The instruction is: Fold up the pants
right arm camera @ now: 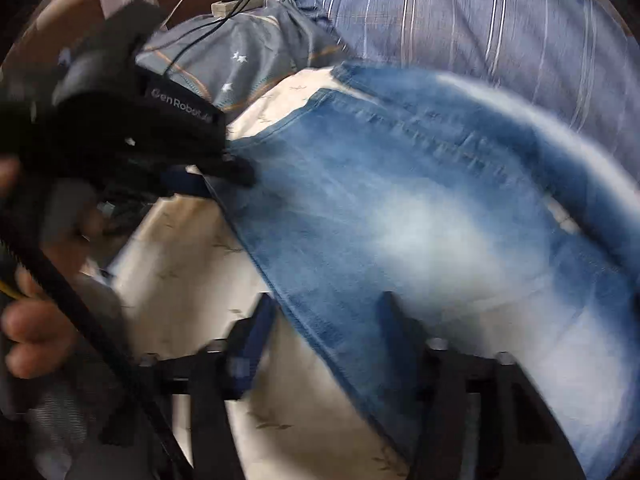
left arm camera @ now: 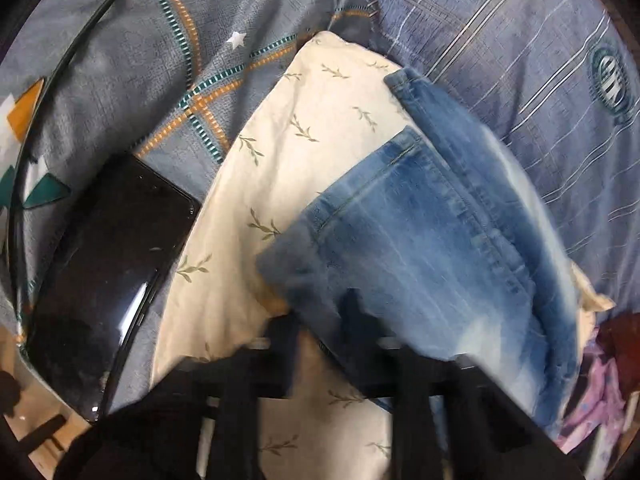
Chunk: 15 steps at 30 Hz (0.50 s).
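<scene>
Blue jeans point(left arm camera: 420, 240) lie on a cream cloth with a leaf print point(left arm camera: 312, 128) on the bed; the leg hems point away from me. In the left wrist view my left gripper point(left arm camera: 320, 316) has its fingers apart, the right finger point(left arm camera: 354, 308) on the denim's near edge. In the right wrist view the jeans point(right arm camera: 400, 208) fill the middle. My right gripper point(right arm camera: 328, 308) is open, its jaws straddling the jeans' left edge. The left gripper point(right arm camera: 236, 172) shows there too, its tips at the denim edge near the hem. Both views are motion-blurred.
A black phone point(left arm camera: 108, 264) lies left of the cream cloth point(right arm camera: 188, 280). A grey patterned sheet point(left arm camera: 132, 80) and a blue striped quilt point(left arm camera: 520, 60) lie behind. A power strip with cables point(right arm camera: 236, 0) sits at the far edge. Pink clothing point(left arm camera: 600, 392) is at the right.
</scene>
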### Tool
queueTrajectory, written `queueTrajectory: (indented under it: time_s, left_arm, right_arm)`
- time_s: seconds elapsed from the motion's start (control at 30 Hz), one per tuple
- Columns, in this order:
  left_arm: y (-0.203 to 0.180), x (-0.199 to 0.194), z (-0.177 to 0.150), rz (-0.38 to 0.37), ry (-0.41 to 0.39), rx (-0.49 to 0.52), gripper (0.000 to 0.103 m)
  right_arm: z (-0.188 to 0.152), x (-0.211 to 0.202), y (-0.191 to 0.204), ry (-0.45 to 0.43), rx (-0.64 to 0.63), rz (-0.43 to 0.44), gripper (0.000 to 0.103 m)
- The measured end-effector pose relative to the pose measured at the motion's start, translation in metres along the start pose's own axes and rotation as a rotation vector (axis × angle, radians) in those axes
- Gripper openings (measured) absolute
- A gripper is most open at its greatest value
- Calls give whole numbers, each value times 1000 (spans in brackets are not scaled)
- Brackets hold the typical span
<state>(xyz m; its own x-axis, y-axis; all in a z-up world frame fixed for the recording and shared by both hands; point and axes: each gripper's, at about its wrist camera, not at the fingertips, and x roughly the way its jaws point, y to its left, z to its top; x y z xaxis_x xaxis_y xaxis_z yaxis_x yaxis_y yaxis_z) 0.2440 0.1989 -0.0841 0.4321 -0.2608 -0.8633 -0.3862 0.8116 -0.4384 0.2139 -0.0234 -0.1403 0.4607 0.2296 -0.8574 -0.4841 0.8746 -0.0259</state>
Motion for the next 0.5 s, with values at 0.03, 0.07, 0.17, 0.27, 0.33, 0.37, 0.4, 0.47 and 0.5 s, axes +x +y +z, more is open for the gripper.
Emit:
queueTrajectory:
  time_s: [0.03, 0.07, 0.17, 0.27, 0.33, 0.37, 0.4, 0.47, 0.5]
  left_arm:
    - [1, -7, -2, -16, -6, -3, 6]
    - [1, -12, -7, -23, -27, -6, 5]
    - [-3, -39, -24, 8, -132, 20, 5]
    - [5, -47, -41, 84, -165, -35, 7]
    - [1, -38, -39, 122, -127, -44, 9]
    - [-3, -35, -39, 134, -119, -40, 10]
    - [-5, -36, -39, 134, -126, -25, 13]
    - [-11, -54, -41, 104, -191, 24, 41]
    - [-14, -63, -46, 89, -232, 41, 49]
  right_arm:
    - [-3, -2, 3, -2, -16, -23, 14]
    - [-4, -7, 6, -5, -10, -17, 10]
    - [-10, -34, 14, -46, -1, 12, 9]
    - [-17, -41, 18, -35, 35, 97, 9]
    - [-21, -29, 18, -7, 47, 98, 15]
    - [-24, -20, 13, 19, 77, 117, 15]
    - [-25, -15, 7, 29, 119, 147, 17]
    - [-24, -25, -8, 12, 209, 231, 36]
    - [-24, -36, -17, -12, 245, 273, 55]
